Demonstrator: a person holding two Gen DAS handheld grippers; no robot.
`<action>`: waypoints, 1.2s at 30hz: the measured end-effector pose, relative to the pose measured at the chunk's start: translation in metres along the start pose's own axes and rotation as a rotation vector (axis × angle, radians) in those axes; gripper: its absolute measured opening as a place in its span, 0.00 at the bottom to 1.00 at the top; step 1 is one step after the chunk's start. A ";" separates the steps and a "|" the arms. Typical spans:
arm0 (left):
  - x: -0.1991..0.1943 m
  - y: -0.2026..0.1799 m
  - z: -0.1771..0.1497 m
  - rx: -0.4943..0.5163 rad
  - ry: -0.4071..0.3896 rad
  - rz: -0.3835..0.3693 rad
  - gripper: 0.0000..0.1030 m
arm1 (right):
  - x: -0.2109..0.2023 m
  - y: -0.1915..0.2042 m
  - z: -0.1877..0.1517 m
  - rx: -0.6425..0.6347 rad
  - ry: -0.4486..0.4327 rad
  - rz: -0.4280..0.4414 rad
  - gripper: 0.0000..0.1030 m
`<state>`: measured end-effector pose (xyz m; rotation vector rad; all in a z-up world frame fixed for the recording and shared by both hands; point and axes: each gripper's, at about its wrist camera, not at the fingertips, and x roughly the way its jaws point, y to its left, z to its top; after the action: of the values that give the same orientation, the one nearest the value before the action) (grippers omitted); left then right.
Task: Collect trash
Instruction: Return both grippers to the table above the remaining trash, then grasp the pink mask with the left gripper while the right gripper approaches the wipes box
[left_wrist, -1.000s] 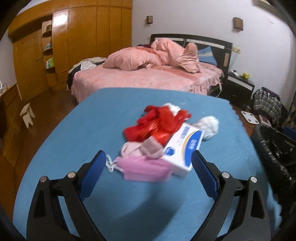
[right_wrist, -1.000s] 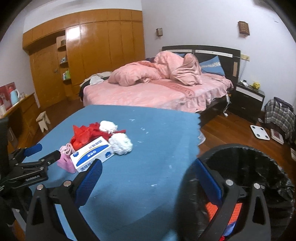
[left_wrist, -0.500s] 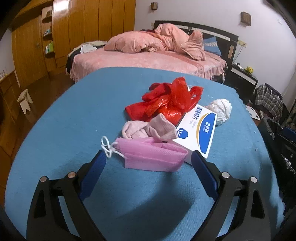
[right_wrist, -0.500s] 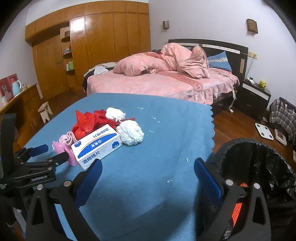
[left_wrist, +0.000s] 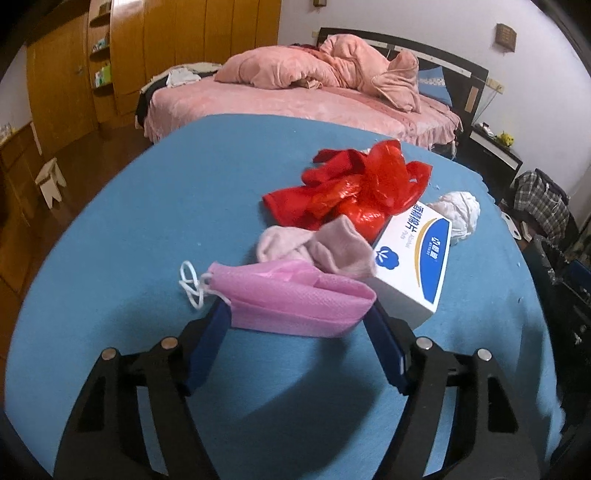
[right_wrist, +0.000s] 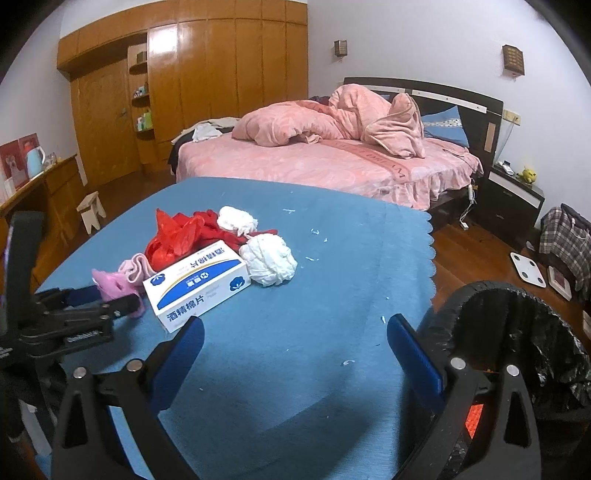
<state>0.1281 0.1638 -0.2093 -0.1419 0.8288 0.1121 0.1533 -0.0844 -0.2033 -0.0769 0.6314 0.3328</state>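
A pile of trash lies on the blue table (left_wrist: 147, 221): a pink face mask (left_wrist: 291, 299), a pale pink sock (left_wrist: 325, 251), a red plastic bag (left_wrist: 362, 188), a white and blue box (left_wrist: 413, 266) and a white crumpled wad (left_wrist: 461, 210). My left gripper (left_wrist: 295, 325) is low at the mask with a finger at each end of it. Its jaws are closing and the mask is not squeezed. From the right wrist view, the left gripper (right_wrist: 107, 299) meets the mask (right_wrist: 110, 284) at the pile's left. My right gripper (right_wrist: 295, 332) is open over bare cloth, holding nothing.
A black-lined bin (right_wrist: 517, 332) stands off the table's right edge, beside my right gripper. A second white wad (right_wrist: 236, 219) lies behind the red bag. Beyond the table are a pink bed (right_wrist: 332, 162), a wooden wardrobe (right_wrist: 221, 74) and a small stool (right_wrist: 92, 210).
My left gripper has come down and forward onto the pink mask, and its jaws have narrowed around it. The right gripper has shifted a little over the table, still open.
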 end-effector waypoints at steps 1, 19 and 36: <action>-0.003 0.002 -0.001 0.006 -0.003 0.005 0.69 | 0.001 0.001 0.000 -0.002 0.001 0.000 0.94; -0.007 0.026 -0.007 -0.025 0.042 0.002 0.59 | 0.015 0.013 -0.002 -0.013 0.029 0.019 0.94; -0.010 0.037 0.000 -0.031 0.015 -0.087 0.07 | 0.041 0.065 0.007 -0.023 0.061 0.114 0.94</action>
<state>0.1158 0.2000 -0.2054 -0.2075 0.8345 0.0420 0.1668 -0.0100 -0.2205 -0.0740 0.6940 0.4493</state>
